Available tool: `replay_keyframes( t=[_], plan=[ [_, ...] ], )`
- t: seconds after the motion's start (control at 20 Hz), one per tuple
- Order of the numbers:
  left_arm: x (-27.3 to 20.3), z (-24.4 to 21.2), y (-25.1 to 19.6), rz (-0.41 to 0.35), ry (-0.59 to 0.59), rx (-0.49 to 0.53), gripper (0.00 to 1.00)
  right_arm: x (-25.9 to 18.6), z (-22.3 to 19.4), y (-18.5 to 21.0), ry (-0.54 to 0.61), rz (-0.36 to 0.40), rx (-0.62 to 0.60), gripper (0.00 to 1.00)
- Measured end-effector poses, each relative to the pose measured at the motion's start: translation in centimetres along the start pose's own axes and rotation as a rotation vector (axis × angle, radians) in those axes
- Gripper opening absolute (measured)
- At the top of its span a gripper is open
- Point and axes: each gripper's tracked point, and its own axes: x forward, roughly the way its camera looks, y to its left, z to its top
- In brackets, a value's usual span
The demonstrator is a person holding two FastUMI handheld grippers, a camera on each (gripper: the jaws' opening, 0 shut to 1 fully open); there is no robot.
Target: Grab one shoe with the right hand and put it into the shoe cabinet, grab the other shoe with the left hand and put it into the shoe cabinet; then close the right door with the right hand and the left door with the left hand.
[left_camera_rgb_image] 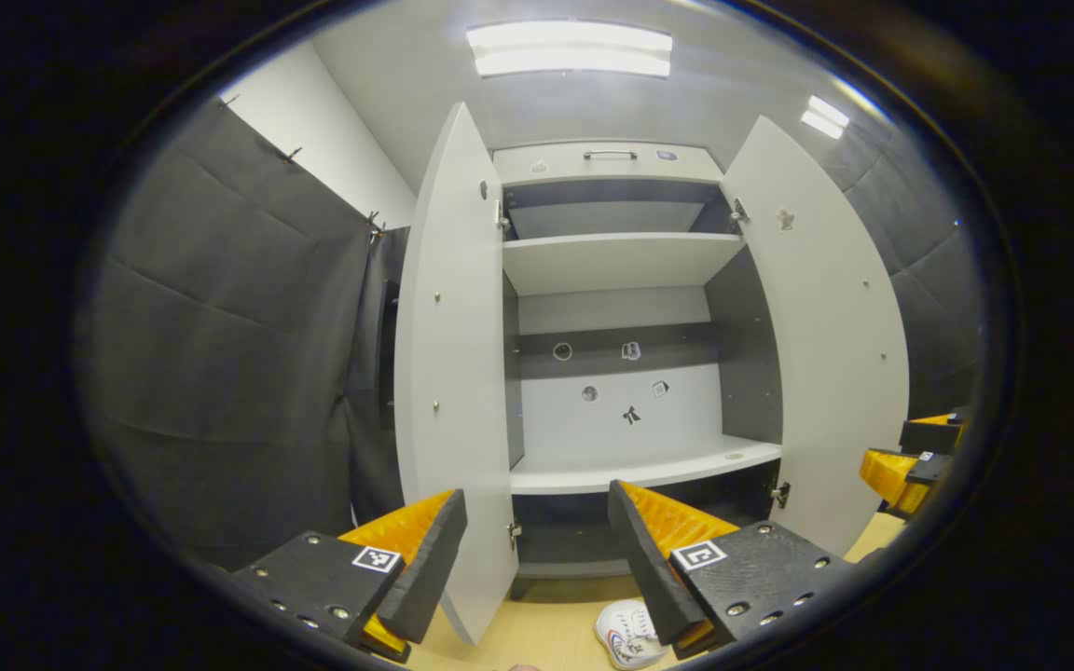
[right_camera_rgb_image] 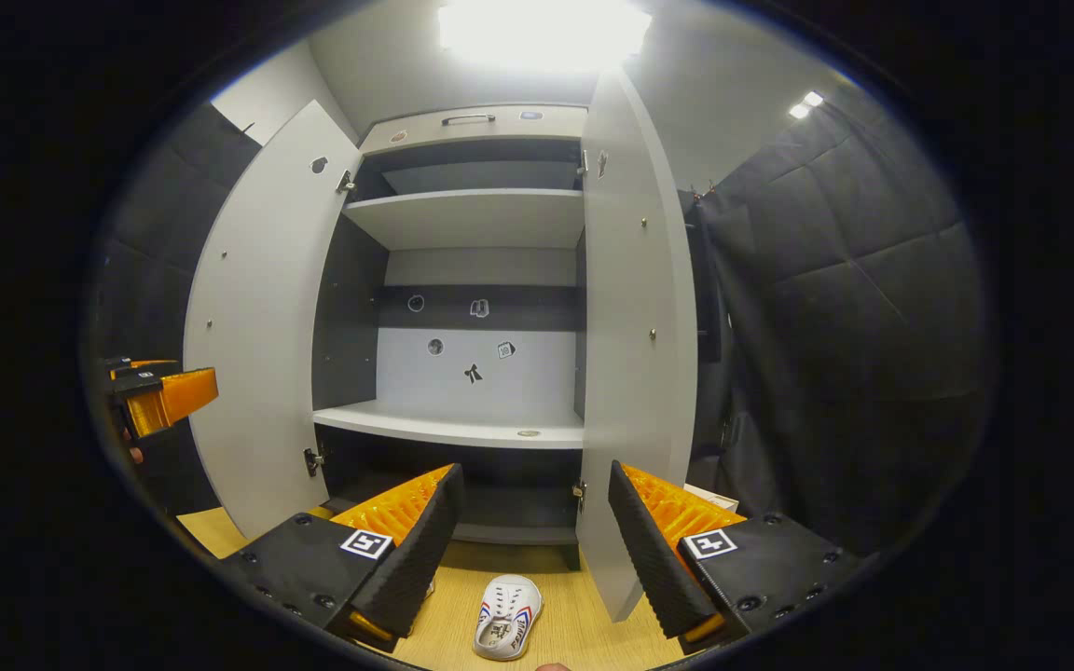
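White and grey, the cabinet [left_camera_rgb_image: 616, 373] stands with both doors swung wide: in the left gripper view the left door [left_camera_rgb_image: 453, 373] and right door [left_camera_rgb_image: 831, 345] flank bare shelves, and small stickers dot the back panel above the lower shelf [left_camera_rgb_image: 640, 466]. In the right gripper view the same cabinet [right_camera_rgb_image: 476, 308] shows its left door [right_camera_rgb_image: 262, 326] and right door [right_camera_rgb_image: 635, 345] open as well. On the wooden floor [right_camera_rgb_image: 444, 634] in front of the cabinet lies a white shoe [right_camera_rgb_image: 507, 617] with red and blue stripes, its toe pointing toward the cabinet; the left gripper view catches a shoe [left_camera_rgb_image: 628, 634] on the floor [left_camera_rgb_image: 518, 634] too, partly hidden behind the left gripper's finger, and I cannot tell whether it is the same one. The left gripper [left_camera_rgb_image: 537, 550] hangs in front of the cabinet with its jaws spread apart and nothing between them. The right gripper [right_camera_rgb_image: 535, 536] is likewise spread wide and holds nothing, the shoe below and between its fingers. Beyond the cabinet's right door, the left gripper view shows the right gripper [left_camera_rgb_image: 910, 461] from the side; the right gripper view shows the left gripper [right_camera_rgb_image: 159, 396] beyond the left door.
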Motion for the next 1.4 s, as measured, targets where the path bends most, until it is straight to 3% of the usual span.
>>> replay_keyframes(
  t=[0.65,1.4],
  plan=[
    [0.0,0.6,1.9,0.071,0.006,0.042,0.89,4.9,-9.0,3.1,0.223,0.102,-0.053,0.97],
    [-0.5,-1.2,5.9,0.217,0.08,0.11,0.89,9.3,-24.8,5.4,0.652,0.193,-0.036,0.98]
  ],
)
